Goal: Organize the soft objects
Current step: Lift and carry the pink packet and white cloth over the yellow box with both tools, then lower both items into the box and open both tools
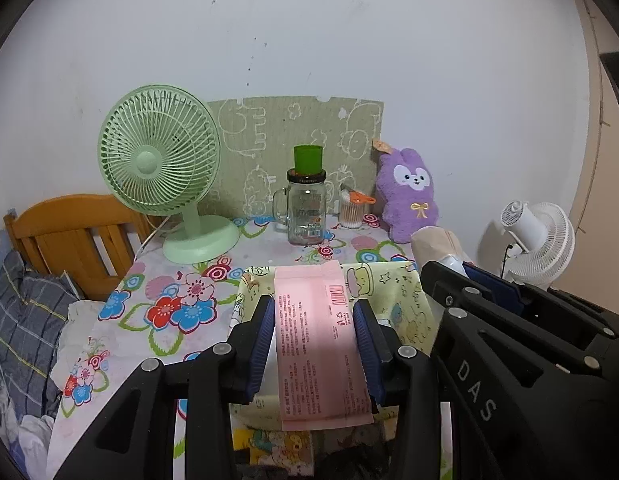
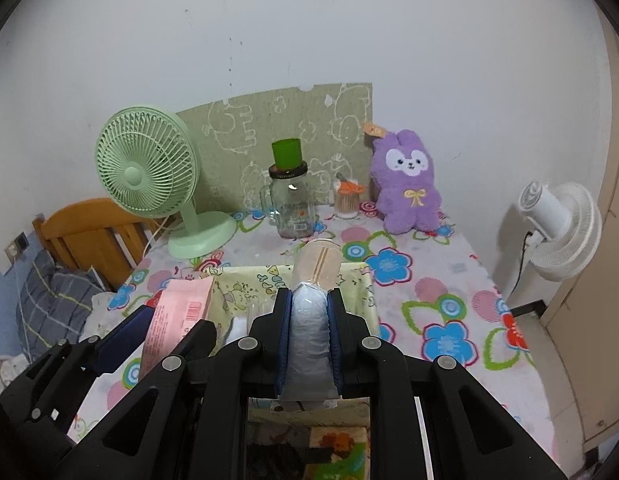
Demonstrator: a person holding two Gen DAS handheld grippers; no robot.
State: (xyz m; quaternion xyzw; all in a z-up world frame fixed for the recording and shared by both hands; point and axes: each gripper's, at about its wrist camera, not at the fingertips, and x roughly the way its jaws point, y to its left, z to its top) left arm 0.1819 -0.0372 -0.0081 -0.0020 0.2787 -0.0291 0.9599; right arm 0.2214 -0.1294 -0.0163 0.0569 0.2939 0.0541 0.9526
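Note:
My left gripper [image 1: 314,308] is shut on a pink soft pack [image 1: 319,344] with a barcode and holds it over a yellow cartoon-print fabric basket [image 1: 405,304]. The pack also shows in the right wrist view [image 2: 177,312]. My right gripper [image 2: 309,300] is shut on a plastic-wrapped soft pack [image 2: 311,332], beige at its far end, also above the basket [image 2: 265,280]. The right gripper shows at the right of the left wrist view [image 1: 469,280], close beside the left one. A purple plush rabbit [image 2: 407,182] sits at the back of the table against the wall.
A green desk fan [image 1: 157,160], a glass jar mug with a green cup on top [image 1: 305,204] and a cotton-swab jar [image 1: 351,212] stand at the back of the flowered tablecloth [image 2: 429,288]. A white fan [image 2: 561,220] stands right; a wooden bed end [image 1: 65,232] left.

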